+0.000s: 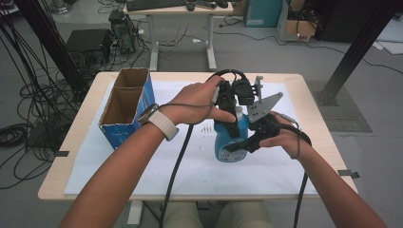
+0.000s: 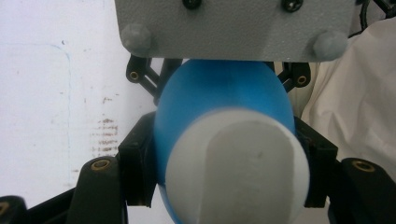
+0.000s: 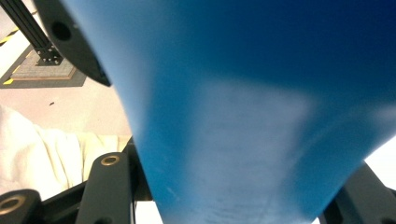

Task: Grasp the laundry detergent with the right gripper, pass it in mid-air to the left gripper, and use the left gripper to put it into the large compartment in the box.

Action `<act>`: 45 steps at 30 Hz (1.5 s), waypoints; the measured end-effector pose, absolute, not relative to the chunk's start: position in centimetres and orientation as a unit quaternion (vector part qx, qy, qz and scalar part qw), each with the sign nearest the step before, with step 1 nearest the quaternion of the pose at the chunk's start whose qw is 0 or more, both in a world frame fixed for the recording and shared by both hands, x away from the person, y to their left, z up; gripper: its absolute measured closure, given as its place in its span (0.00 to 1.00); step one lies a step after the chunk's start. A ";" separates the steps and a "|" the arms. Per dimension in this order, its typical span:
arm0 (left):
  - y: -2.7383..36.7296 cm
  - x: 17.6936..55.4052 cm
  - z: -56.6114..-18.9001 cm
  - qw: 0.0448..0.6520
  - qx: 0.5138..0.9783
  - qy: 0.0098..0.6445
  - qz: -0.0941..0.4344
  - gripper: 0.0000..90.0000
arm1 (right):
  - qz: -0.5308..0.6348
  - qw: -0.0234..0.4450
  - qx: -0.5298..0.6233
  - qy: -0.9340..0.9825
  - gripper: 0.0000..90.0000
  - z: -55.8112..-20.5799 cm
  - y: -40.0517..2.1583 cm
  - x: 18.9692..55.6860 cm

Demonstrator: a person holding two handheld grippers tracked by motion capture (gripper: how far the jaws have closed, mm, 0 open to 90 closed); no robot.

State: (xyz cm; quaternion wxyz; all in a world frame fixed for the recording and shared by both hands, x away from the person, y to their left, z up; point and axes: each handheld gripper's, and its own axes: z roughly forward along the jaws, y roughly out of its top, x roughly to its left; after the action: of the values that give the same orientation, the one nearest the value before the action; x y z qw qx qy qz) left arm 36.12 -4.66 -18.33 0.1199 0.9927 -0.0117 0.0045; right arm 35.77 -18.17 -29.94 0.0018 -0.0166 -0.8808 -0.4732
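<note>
A blue bottle point(image 1: 227, 145) with a white cap point(image 2: 238, 163) stands upright at the middle of the table. My left gripper point(image 1: 233, 118) comes down over its top, and in the left gripper view the black jaws press on both sides of the bottle point(image 2: 224, 98) just below the cap. My right gripper point(image 1: 243, 142) reaches in from the right, its jaws shut on the blue body point(image 3: 261, 116), which fills the space between them. The right gripper's grey plate point(image 2: 233, 28) sits just beyond the bottle in the left gripper view.
A blue cardboard box point(image 1: 126, 107) with two open compartments stands at the table's left. A white sheet point(image 1: 190, 171) covers the wooden table point(image 1: 71, 156). A white cloth point(image 2: 355, 93) lies near the bottle. Cables trail toward the front edge.
</note>
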 end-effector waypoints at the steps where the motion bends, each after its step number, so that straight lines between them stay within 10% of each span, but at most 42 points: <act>1: -4.7 36.2 -18.3 0.119 0.993 -0.017 0.003 0.42 | -0.473 0.002 -0.016 -0.881 0.48 -29.9 -18.2 35.8; 45: -4.6 36.4 -18.4 0.118 0.993 -0.008 0.001 0.42 | -0.473 0.006 -0.018 -0.881 0.48 -30.0 -18.1 36.0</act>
State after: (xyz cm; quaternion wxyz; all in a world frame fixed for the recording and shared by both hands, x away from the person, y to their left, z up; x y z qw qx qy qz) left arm 36.43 -4.56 -18.40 0.1176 0.9930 -0.0076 0.0011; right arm 35.98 -18.10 -29.98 0.0062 -0.0181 -0.8810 -0.4728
